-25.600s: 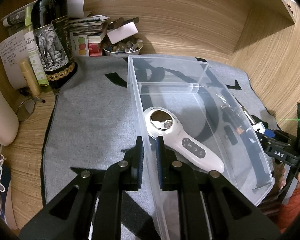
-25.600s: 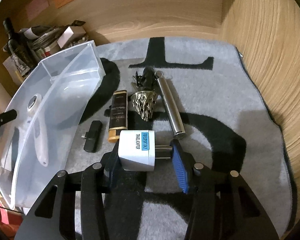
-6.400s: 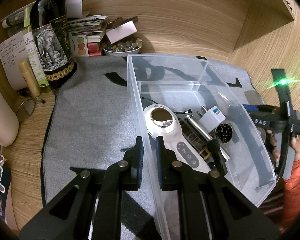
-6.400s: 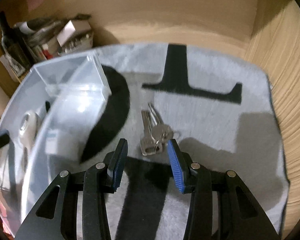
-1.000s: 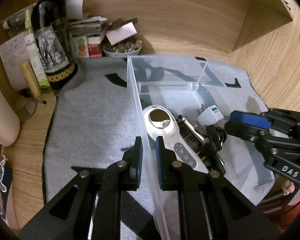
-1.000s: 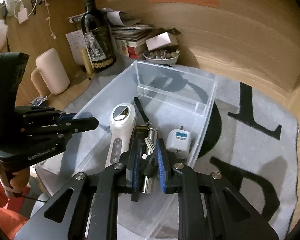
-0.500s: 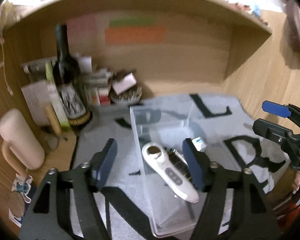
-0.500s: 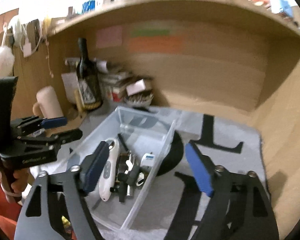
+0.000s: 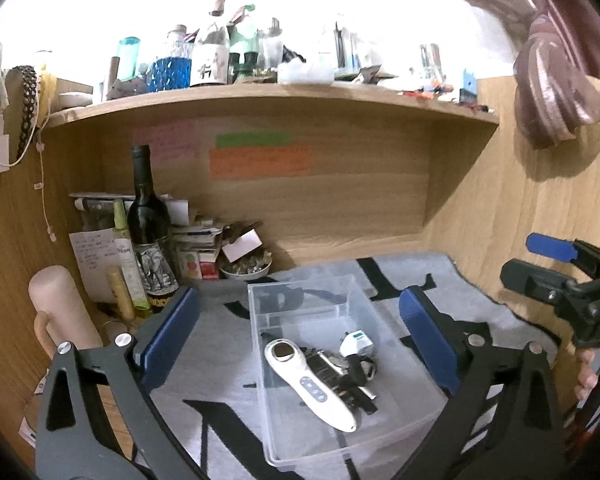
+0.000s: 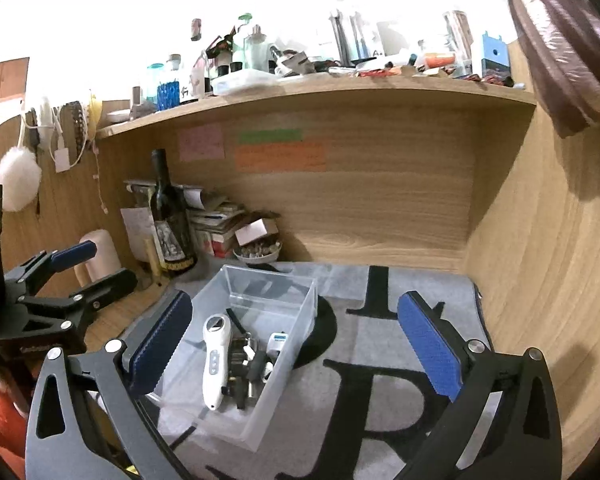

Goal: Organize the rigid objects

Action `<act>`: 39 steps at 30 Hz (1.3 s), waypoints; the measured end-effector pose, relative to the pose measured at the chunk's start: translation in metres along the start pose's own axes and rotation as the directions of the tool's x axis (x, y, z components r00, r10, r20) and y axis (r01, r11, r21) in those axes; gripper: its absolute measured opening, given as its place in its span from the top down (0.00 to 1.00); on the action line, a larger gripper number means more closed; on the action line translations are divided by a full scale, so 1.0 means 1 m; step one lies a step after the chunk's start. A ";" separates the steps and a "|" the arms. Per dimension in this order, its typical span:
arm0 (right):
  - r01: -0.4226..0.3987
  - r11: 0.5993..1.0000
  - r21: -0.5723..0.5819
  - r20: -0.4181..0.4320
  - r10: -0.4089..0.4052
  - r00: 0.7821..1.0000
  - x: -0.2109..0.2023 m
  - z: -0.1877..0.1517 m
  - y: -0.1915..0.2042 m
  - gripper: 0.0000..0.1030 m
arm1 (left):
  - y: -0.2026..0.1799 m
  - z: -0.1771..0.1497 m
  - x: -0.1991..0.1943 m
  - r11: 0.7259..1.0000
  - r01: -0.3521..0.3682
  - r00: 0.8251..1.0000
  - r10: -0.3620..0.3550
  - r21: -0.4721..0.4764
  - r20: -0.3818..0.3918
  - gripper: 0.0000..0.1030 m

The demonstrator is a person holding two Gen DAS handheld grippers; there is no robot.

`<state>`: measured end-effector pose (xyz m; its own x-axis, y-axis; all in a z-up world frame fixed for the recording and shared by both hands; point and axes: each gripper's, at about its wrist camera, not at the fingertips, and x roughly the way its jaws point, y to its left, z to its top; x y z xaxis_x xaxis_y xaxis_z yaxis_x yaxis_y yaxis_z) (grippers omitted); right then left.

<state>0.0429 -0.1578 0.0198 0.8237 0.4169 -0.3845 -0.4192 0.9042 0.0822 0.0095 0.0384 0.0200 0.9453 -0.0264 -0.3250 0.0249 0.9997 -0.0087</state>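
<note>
A clear plastic bin stands on the grey mat. In it lie a white handheld device, a white plug adapter and several dark and metal items. My left gripper hovers above and behind the bin, its jaws opening wide, nothing between them. My right gripper hangs back likewise, jaws opening and empty. Each gripper also shows in the other's view: the right gripper and the left gripper.
A dark wine bottle, a pink mug, stacked papers and a small bowl crowd the back left corner. Wooden walls close the back and right. A cluttered shelf runs overhead. The grey lettered mat covers the desk.
Both grippers went from shut to wide open while rising and pulling back. The left let go of the bin's wall; the right let go of the keys, which stayed in the bin.
</note>
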 end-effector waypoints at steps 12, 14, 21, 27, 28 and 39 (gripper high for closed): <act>0.004 1.000 -0.030 0.032 -0.003 0.999 -0.017 -0.004 0.006 0.00 | -0.005 -0.001 -0.012 1.000 0.010 1.000 -0.010 -0.011 0.025 0.01; 0.002 1.000 -0.031 0.034 -0.001 0.999 -0.017 -0.005 0.007 0.00 | -0.005 -0.001 -0.012 1.000 0.009 1.000 -0.008 -0.010 0.026 0.01; 0.002 0.999 -0.033 0.034 -0.001 0.999 -0.017 -0.004 0.007 0.00 | -0.006 -0.001 -0.014 1.000 0.012 0.999 -0.011 -0.013 0.032 0.01; 0.003 0.999 -0.038 0.034 -0.002 0.999 -0.018 -0.005 0.008 0.00 | -0.007 0.000 -0.014 1.000 0.021 0.999 -0.021 -0.013 0.028 0.01; 0.003 0.999 -0.040 0.034 -0.002 0.999 -0.018 -0.004 0.008 0.00 | -0.007 0.000 -0.014 1.000 0.020 0.999 -0.020 -0.013 0.028 0.01; 0.004 0.998 -0.062 0.036 -0.002 0.999 -0.017 -0.004 0.010 0.00 | -0.009 0.001 -0.014 1.000 0.022 0.999 -0.022 -0.012 0.031 0.01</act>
<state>0.0234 -0.1560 0.0238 0.8376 0.4184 -0.3513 -0.4388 0.8983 0.0237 -0.0039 0.0298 0.0252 0.9541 -0.0484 -0.2956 0.0424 0.9987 -0.0269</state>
